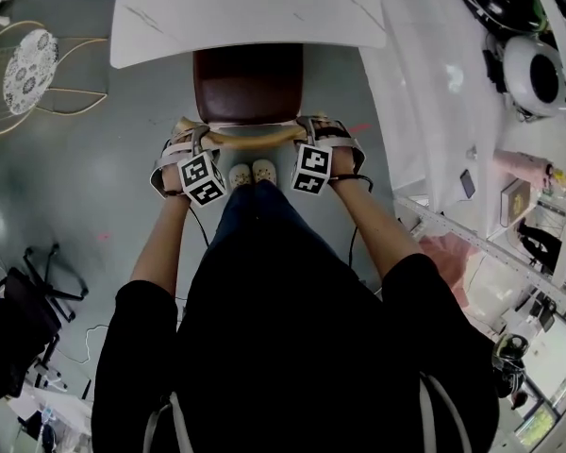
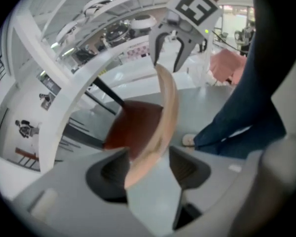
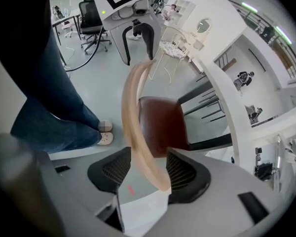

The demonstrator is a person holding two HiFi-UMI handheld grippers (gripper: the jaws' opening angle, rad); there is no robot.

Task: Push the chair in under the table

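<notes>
Under the desk's [image 1: 245, 12] near edge the chair [image 1: 248, 83] sits partly tucked. Jaws of the left gripper [image 2: 148, 168] and right gripper [image 3: 143, 171] stand apart around its backrest [image 1: 255, 140], with open floor [image 1: 104, 187] on both sides.

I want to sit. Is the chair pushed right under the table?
Only partly: most of the chair's brown seat shows outside the white table.
</notes>
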